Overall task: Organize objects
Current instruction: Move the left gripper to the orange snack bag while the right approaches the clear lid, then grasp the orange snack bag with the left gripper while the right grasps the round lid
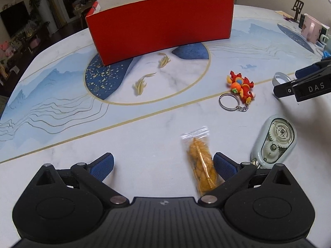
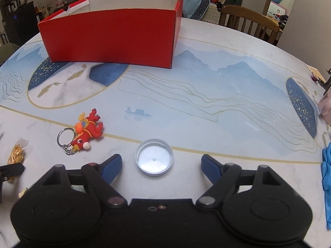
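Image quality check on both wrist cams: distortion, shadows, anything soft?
Left wrist: strong fisheye, the red box bows along its bottom edge; the right tongs at the frame edge throw a soft shadow on the table; the snack bag is sharp. Right wrist: same barrel bend, dark corners; the silver lid is crisp with mild sheen.

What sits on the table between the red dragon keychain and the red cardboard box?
Nothing: between the red dragon keychain and the red cardboard box there is only bare printed tabletop, seen from both wrist views.
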The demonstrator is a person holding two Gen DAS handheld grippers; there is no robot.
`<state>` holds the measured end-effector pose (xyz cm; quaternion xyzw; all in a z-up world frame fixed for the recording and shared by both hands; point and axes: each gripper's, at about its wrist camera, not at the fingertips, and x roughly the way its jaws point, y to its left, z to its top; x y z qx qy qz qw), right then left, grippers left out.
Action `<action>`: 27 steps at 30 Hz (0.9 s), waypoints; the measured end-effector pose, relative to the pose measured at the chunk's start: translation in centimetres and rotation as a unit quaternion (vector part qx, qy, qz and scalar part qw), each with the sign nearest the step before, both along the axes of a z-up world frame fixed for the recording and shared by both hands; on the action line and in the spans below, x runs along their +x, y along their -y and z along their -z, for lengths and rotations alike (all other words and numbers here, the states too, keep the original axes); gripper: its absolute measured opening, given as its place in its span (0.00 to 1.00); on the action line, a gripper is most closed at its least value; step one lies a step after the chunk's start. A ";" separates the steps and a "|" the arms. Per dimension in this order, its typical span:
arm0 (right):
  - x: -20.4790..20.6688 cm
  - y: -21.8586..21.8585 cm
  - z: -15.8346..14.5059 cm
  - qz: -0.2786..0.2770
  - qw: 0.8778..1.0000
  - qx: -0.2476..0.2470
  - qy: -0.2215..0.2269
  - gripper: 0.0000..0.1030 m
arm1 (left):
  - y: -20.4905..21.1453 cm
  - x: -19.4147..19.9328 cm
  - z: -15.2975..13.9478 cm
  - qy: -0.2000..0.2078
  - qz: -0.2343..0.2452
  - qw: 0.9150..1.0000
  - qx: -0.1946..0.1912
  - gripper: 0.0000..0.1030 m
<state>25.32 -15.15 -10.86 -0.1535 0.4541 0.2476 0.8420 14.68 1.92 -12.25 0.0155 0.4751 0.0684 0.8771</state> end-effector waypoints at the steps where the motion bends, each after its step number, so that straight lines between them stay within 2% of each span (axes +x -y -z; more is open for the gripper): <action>1: 0.0 0.1 0.1 0.001 1.000 0.002 -0.003 0.74 | -0.1 -0.1 0.0 0.001 -0.001 1.000 -0.005 0.99; 3: 0.1 0.2 0.1 0.005 1.000 0.009 -0.007 0.73 | -0.2 -0.2 0.1 0.002 -0.003 1.000 -0.012 0.96; 6: 0.2 0.2 0.1 0.009 1.000 0.014 -0.009 0.69 | -0.2 -0.4 -0.2 0.011 0.004 1.000 -0.024 0.80; 8: 0.1 0.2 0.0 0.012 1.000 0.018 -0.009 0.64 | -0.1 -0.4 -0.4 0.014 0.009 0.999 -0.034 0.64; 9: 0.1 0.2 0.0 0.013 1.000 0.019 -0.008 0.63 | -0.1 -0.3 -0.4 0.013 0.010 0.999 -0.040 0.61; 11: 0.0 0.2 0.0 0.017 1.000 0.021 -0.006 0.58 | 0.1 -0.3 -0.6 0.015 0.017 0.999 -0.049 0.48; 12: 0.0 0.3 -0.1 0.019 1.000 0.021 -0.005 0.56 | 0.3 -0.3 -0.6 0.015 0.022 0.998 -0.048 0.46; 14: 0.0 0.4 -0.1 0.022 1.000 0.021 -0.003 0.48 | 0.5 -0.3 -0.6 0.017 0.030 0.998 -0.049 0.33; 17: -0.4 0.4 -0.3 0.023 1.000 0.021 0.002 0.37 | 0.5 -0.2 -0.7 0.016 0.034 0.998 -0.050 0.28; 19: -0.6 0.2 -0.3 0.023 1.000 0.016 0.005 0.37 | 0.3 -0.2 -0.7 0.016 0.032 0.998 -0.054 0.22; 27: -1.1 0.2 -1.2 0.038 0.999 0.033 -0.014 0.37 | -1.3 0.3 -1.4 0.008 0.011 0.996 -0.084 0.22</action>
